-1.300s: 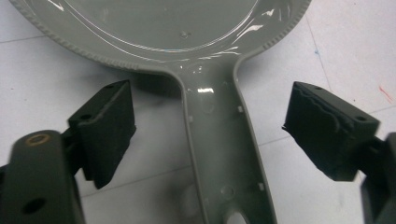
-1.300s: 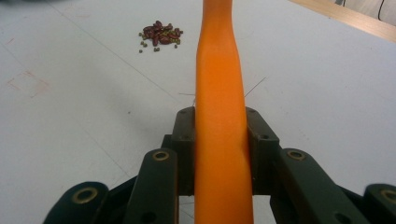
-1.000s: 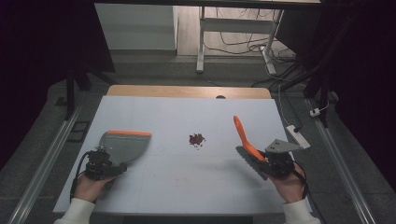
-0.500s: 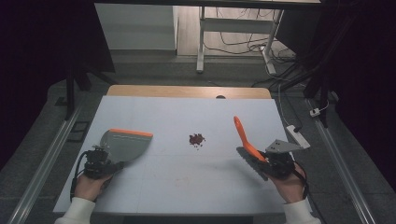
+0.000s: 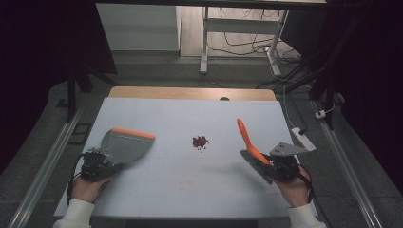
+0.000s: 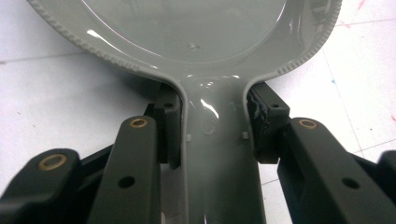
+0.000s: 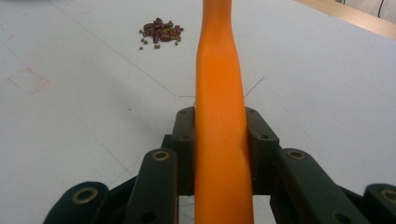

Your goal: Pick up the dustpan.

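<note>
Dark room — grey floor (image 5: 157, 71), loose cables (image 5: 247, 40), a white frame leg (image 5: 204, 42) beyond the bench (image 5: 190, 92).

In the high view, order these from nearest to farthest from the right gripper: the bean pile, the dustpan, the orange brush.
1. orange brush, clamped in the right gripper itself.
2. bean pile, mid-table, to its left.
3. dustpan, far left, in the left gripper.

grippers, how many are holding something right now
2. The left gripper, near the table's left edge, clamps the grey dustpan by its handle. The right gripper, near the right edge, clamps the orange brush.
</note>
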`<state>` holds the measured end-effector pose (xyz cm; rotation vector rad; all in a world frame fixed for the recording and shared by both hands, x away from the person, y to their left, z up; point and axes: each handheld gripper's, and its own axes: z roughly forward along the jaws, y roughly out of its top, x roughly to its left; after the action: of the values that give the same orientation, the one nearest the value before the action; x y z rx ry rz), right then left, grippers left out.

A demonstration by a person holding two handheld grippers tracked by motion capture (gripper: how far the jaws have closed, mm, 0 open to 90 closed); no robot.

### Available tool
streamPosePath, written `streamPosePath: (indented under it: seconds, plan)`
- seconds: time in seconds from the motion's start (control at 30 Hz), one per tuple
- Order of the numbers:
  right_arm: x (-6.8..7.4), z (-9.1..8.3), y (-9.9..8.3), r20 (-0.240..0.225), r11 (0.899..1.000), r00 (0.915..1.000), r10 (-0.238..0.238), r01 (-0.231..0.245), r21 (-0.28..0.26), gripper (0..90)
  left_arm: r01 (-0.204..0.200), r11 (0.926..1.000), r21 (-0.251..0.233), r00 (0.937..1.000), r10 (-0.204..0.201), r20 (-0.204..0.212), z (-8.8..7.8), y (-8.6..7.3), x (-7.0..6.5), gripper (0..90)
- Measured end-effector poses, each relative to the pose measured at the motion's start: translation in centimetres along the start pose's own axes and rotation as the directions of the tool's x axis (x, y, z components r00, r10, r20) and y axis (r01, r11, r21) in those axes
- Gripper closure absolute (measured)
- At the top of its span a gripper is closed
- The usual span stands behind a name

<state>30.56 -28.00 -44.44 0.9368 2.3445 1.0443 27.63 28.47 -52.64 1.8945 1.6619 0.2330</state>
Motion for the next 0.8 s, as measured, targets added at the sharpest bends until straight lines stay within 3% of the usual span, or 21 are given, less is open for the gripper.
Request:
streamPosePath:
  seconds: [0.43,0.7,0.8]
  plan:
    - [0.0,0.0,-0.1,0.006,1.000,1.0000,0.004,-0.004,-0.001,69.9,-0.061,0.9955,-0.073,0.9975,0.063,0.033,-0.9,0.0,0.6,62.2]
    - [-0.1,0.1,-0.1,0.010,1.000,0.9999,0.001,-0.001,0.001,69.9,-0.110,0.9873,-0.115,0.9885,0.121,0.091,-1.3,0.7,0.6,62.2]
    - [-0.2,0.1,0.0,0.013,1.000,0.9999,0.006,-0.006,-0.010,69.9,-0.155,0.9775,-0.143,0.9779,0.173,0.118,-0.6,2.2,1.0,62.2]
